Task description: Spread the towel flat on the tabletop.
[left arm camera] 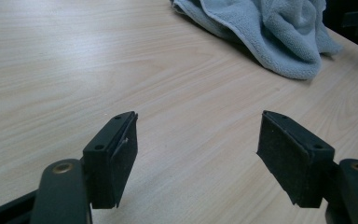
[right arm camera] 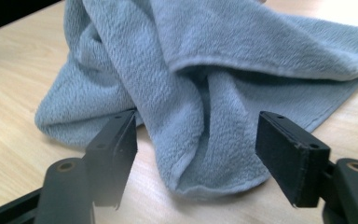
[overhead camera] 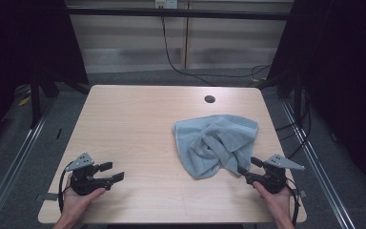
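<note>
Grey-blue towel [overhead camera: 217, 143], crumpled on table [overhead camera: 138, 124], untouched; right gripper [overhead camera: 248, 168] poised beside it, left gripper [overhead camera: 114, 172] well apart, both agape.

Grey towel [overhead camera: 217, 143] — crumpled, table's right

A laboratory recording station. A bare wood-grain table [overhead camera: 138, 124] with a round cable port [overhead camera: 209, 99] stands on grey carpet between metal floor rails [overhead camera: 9, 162], beyond the claws. Black curtains [overhead camera: 348, 71] flank it; cables [overhead camera: 171, 57] trail from a wall socket [overhead camera: 166, 4] on pale panelling behind.
</note>
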### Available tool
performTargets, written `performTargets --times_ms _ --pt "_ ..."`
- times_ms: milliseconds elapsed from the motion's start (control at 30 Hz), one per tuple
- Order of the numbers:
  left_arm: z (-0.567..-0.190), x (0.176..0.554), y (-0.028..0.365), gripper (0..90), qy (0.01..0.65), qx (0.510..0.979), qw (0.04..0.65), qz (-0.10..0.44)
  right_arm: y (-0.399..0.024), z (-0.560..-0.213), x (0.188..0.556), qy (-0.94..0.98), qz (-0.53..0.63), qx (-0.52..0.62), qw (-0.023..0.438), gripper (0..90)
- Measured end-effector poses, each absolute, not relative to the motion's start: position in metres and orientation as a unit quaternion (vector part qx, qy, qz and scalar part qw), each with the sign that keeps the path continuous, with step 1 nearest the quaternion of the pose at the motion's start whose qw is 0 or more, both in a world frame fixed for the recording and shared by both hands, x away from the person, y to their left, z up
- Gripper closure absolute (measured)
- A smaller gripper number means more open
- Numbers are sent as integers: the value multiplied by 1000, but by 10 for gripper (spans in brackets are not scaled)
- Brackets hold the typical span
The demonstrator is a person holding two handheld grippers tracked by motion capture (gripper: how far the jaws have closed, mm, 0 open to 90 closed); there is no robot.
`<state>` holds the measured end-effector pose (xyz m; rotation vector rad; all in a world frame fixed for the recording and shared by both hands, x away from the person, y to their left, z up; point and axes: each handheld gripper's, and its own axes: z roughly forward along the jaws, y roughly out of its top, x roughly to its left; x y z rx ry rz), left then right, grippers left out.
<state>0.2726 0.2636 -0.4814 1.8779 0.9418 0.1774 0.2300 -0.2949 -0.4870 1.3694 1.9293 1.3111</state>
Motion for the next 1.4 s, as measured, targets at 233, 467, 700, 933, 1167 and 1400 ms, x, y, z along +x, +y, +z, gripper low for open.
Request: performTargets --times_ms 233,467,700,933,1167,1400 --pt "-482 274 266 283 391 772 496 75 -296 -483 231 703 473 497 187 246" --pt "-481 274 268 282 390 771 498 74 -293 -476 233 711 481 480 182 264" --pt "-479 273 265 283 382 774 499 77 -282 -454 255 723 481 470 158 284" --pt "-482 277 264 282 382 778 493 73 -267 -442 294 752 455 453 147 143" --pt "-480 273 266 281 379 777 496 77 -263 -453 333 754 441 462 150 146" --pt "-482 276 266 281 379 780 492 77 -263 -496 351 761 421 482 107 225"
